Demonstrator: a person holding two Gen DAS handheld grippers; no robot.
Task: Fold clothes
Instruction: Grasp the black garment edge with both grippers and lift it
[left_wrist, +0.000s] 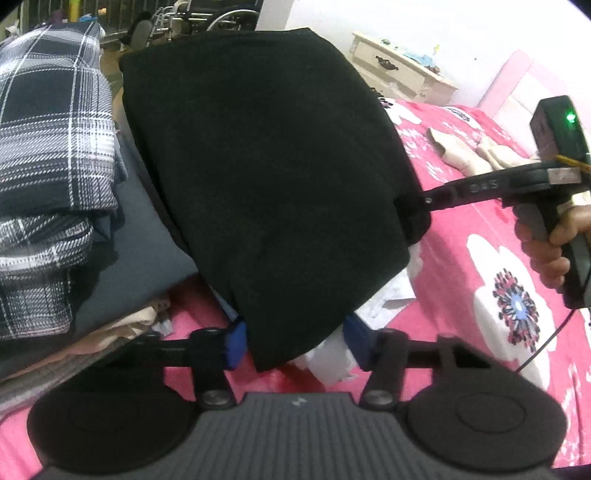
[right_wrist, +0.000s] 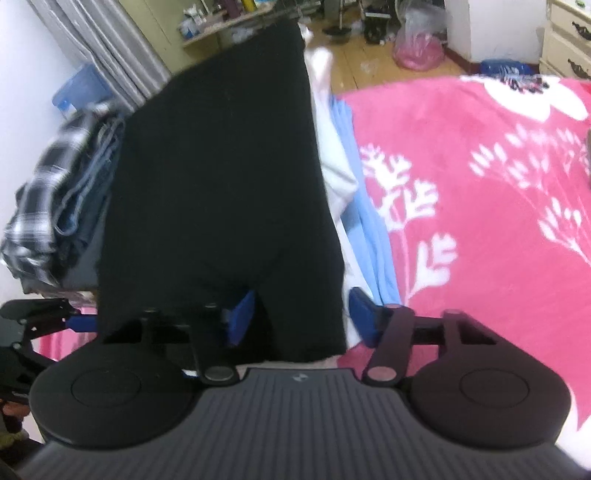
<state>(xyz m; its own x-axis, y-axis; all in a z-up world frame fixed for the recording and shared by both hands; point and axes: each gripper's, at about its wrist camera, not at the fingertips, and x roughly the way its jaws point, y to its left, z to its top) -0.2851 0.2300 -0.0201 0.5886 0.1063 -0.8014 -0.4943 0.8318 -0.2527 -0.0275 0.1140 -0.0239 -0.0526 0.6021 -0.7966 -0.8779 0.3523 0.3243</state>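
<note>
A folded black garment (left_wrist: 258, 166) lies on the pink flowered blanket (left_wrist: 461, 229), on top of white cloth (left_wrist: 328, 362). My left gripper (left_wrist: 295, 343) straddles its near corner, blue pads on either side, jaws partly apart, and white cloth fills the space by the right pad. In the right wrist view the black garment (right_wrist: 221, 184) runs away from me, and my right gripper (right_wrist: 301, 319) straddles its near edge with a sliver of white beside the right pad. Seen from the left wrist, the right gripper (left_wrist: 424, 201) reaches the garment's right corner, carried by a hand (left_wrist: 554, 236).
A pile of plaid and grey clothes (left_wrist: 48, 147) is stacked left of the garment. Light blue cloth (right_wrist: 373, 229) lies under its right side. Beige items (left_wrist: 480, 151) rest further back on the blanket. A cream nightstand (left_wrist: 402, 70) stands behind the bed.
</note>
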